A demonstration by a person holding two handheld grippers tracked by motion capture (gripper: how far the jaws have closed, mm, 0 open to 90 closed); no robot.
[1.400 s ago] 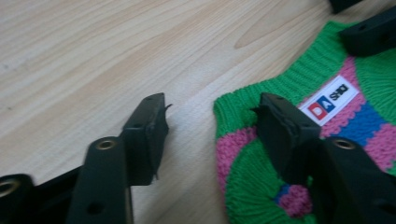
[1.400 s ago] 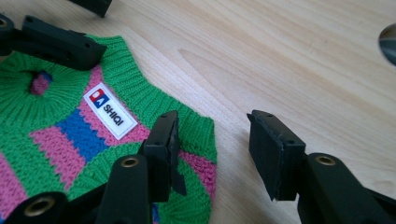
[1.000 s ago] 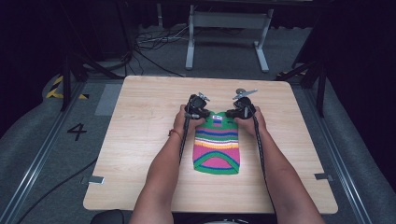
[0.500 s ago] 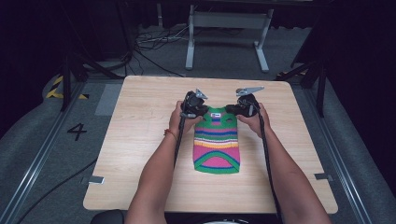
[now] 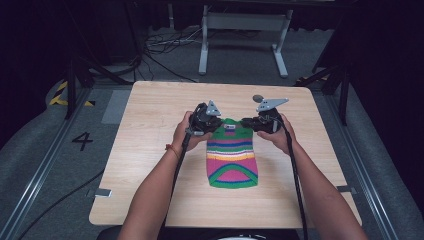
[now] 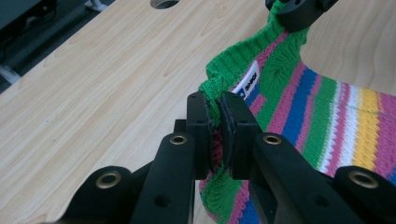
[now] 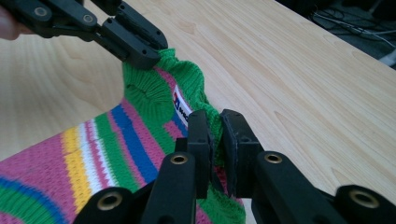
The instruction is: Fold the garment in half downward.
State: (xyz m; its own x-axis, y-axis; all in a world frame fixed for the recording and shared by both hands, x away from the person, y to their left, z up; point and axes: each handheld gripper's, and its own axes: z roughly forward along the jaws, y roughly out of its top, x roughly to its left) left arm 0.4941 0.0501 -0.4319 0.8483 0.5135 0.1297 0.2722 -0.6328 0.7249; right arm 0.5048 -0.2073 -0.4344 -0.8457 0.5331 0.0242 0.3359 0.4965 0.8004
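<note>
The left claw is closed on the green collar of the striped knitted garment, and the right claw pinches the collar's other side. The garment lies in the middle of the desk. If the claws pull apart unevenly, the thin knit fold could slip out.

Grey floor, cables, dim room

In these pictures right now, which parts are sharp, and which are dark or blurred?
High view: wooden table evenly lit, surroundings dark. Left gripper view: striped knit sweater sharp, nearest jaw arms softer. Right gripper view: sweater label slightly blurred, unreadable.
</note>
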